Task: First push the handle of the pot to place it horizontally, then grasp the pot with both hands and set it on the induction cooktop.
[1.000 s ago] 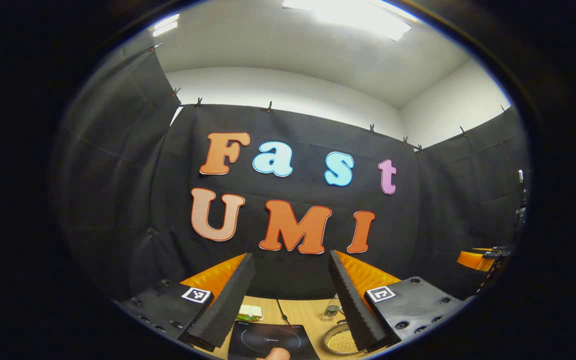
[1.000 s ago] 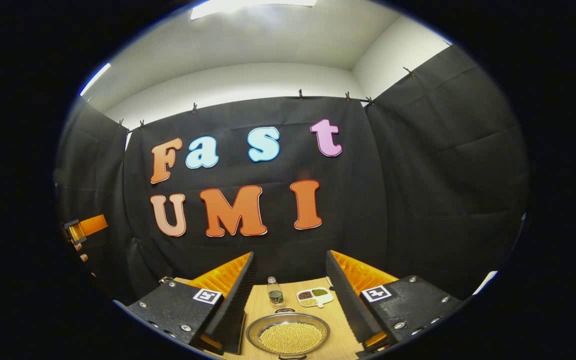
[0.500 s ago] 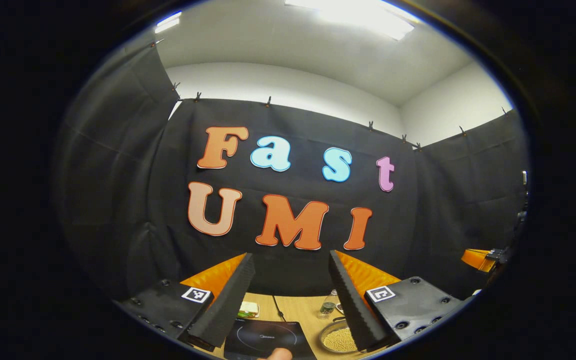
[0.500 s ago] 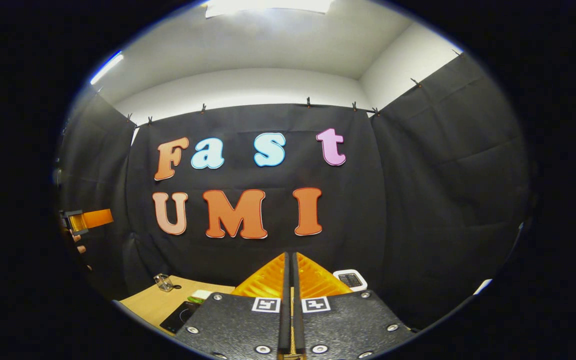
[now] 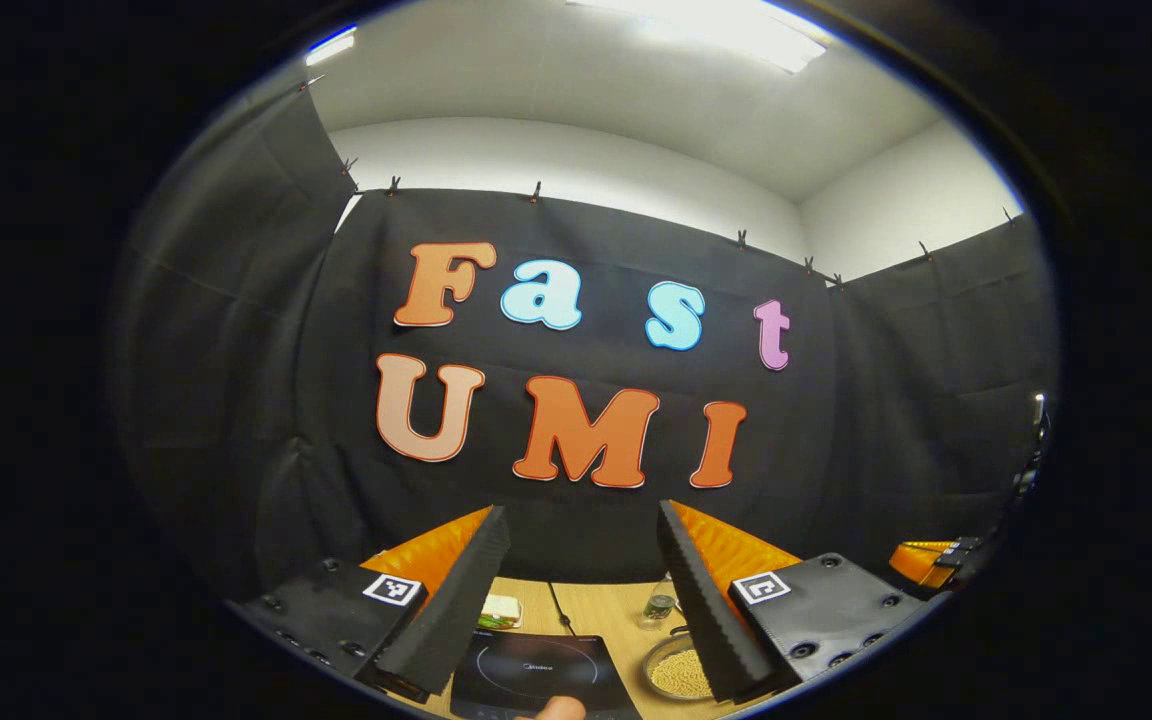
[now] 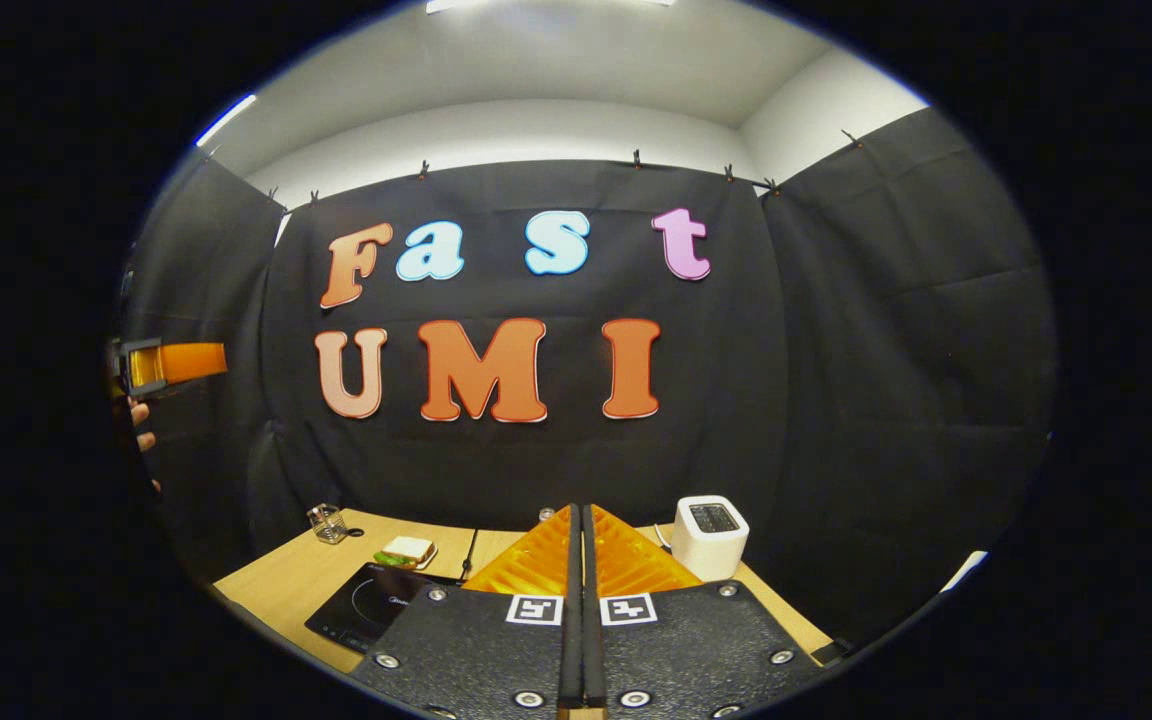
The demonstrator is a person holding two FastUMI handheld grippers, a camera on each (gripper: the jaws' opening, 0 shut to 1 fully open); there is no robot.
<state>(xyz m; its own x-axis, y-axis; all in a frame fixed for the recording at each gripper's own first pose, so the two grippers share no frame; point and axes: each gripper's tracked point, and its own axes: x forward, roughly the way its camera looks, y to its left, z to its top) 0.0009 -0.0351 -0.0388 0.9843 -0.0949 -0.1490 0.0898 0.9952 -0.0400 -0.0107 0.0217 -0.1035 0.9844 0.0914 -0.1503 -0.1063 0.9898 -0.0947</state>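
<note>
- Between the spread fingers of the left gripper (image 5: 584,590), held wide apart and gripping nothing: flat black induction cooktop (image 5: 534,675) on a light wooden table (image 5: 606,615).
- Just right of the cooktop: round shallow metal pot (image 5: 674,668) filled with small yellow beans, partly hidden behind one finger.
- Behind the pot: small clear bottle (image 5: 656,605); behind the cooktop: sandwich on a pale plate (image 5: 501,610).
- At the bottom of the right gripper view: right gripper (image 6: 581,600), fingers pressed together, nothing between them.
- Beyond it: white boxy toaster (image 6: 709,535), small glass jar (image 6: 327,522) at the table's far left.
</note>
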